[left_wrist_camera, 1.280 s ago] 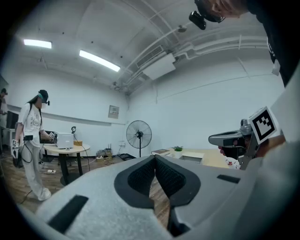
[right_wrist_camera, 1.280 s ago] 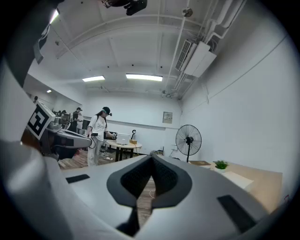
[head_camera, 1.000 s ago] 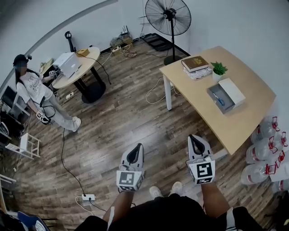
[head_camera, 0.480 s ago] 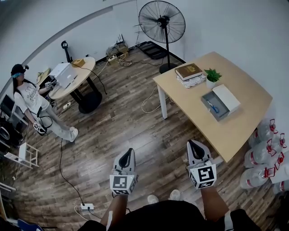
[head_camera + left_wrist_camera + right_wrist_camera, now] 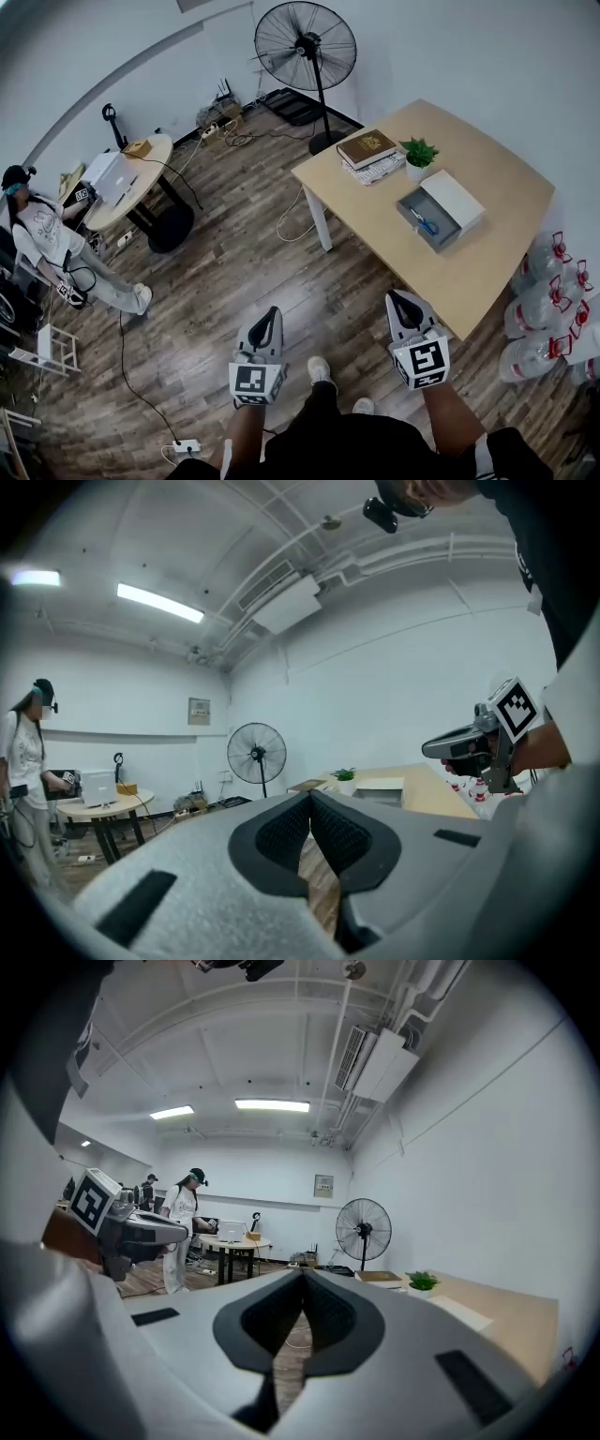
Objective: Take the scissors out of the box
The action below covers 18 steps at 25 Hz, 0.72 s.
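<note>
Scissors (image 5: 425,225) barely discernible inside distant open box (image 5: 449,239)

The table (image 5: 487,253) with the box (image 5: 440,240) has come nearer and slid left, as has the far fan (image 5: 306,45). One shoe (image 5: 320,369) has stepped forward; the standing person (image 5: 42,239) has shifted toward the left edge.

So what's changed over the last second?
The person holding the tools has stepped toward the light wooden table; it sits further left in the head view. Nothing grasped or released. The left tool and right tool stay shut and empty; blue-handled scissors still lie in the open grey box.
</note>
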### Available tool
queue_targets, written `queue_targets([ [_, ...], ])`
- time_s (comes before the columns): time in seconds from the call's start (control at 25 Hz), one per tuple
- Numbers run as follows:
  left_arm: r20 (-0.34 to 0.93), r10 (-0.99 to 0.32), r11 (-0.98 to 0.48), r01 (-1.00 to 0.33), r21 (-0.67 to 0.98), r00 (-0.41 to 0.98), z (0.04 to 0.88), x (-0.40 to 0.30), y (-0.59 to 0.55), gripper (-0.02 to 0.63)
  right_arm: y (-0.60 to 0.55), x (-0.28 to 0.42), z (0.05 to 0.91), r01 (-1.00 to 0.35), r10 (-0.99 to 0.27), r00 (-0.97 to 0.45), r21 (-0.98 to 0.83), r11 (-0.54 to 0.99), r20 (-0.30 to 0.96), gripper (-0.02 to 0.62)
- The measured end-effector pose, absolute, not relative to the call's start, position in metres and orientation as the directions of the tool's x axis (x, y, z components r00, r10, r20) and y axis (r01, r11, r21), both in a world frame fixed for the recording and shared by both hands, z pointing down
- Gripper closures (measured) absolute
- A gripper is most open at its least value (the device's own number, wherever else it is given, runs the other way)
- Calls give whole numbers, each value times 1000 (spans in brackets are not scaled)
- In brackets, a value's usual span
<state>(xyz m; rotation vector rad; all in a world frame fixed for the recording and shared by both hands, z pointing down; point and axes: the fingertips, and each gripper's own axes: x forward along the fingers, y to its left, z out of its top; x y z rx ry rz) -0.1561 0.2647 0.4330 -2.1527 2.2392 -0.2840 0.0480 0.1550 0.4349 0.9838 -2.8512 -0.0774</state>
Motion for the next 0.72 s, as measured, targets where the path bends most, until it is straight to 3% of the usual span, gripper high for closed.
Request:
queue_targets([
  [0.4,99,-987,-132,-987,-88,123,435,-176,132,601,72,-3,462,-626,-623,-762,45,779,176,598],
  [0.72,88,-955,-293,-948,-123,284,422,-199,16,601,-14,-29,451,-713,-709,-681,53,699,181,598],
])
